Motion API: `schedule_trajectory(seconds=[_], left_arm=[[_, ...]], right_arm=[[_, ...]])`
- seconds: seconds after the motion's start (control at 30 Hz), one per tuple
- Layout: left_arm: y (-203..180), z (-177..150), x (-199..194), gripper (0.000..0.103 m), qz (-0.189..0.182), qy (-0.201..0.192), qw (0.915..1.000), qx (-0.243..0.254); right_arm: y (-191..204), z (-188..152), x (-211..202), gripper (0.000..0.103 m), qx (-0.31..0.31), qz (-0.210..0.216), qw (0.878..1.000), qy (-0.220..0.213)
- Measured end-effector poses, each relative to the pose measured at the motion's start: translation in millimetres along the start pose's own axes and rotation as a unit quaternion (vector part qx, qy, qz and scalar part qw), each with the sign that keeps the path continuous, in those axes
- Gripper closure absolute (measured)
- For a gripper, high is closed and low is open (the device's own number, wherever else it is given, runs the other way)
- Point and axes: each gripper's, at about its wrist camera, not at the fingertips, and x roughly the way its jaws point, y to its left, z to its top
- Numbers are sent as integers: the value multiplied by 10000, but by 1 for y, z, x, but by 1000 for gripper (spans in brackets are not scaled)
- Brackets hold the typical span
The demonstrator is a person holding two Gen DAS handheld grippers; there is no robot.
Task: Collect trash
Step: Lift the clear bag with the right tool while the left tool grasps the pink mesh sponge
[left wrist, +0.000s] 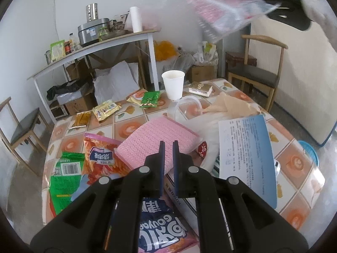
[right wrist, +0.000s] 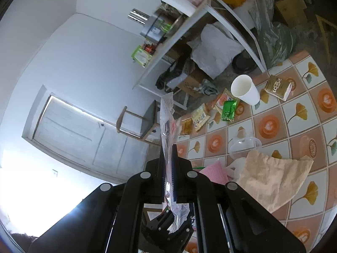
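Right tool (right wrist: 168, 168): clamped on clear wrapper (right wrist: 166, 113), held high; keep grip firm until over a bin. Left tool (left wrist: 168, 147): narrow gap, empty, above pink pad (left wrist: 157, 136).

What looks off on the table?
The paper cup stands upright; nothing looks spilled. Snack wrappers are scattered and a crumpled brown paper bag lies flat. The right claw grips a clear wrapper.

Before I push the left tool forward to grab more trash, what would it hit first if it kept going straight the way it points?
Most likely the pink pad on the table, lying just past the left tool; depth is hard to judge, so it may pass slightly above.
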Motion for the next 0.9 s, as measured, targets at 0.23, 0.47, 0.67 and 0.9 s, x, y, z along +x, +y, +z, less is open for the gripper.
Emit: schedule_trajectory(seconds=[0.23,0.47,0.67,0.9], left_arm=[[11,-3,-13,97,-238,-189,9989,-358],[26,-12,-27,75,-513,-436,9954,-679],[28,-17,-25,51,-659,-307,9946,-743],[-7,-4,2,33,-97,127,9991,389]], right_arm=[[0,-31,-39,98,-70,-42,9996,-254],[-30,-73,-70,98,243,-114,9987,-430],[-65,-103,-93,98,527,-33,9965,-654],[-104,-115,-98,98,840,-18,9943,-662]])
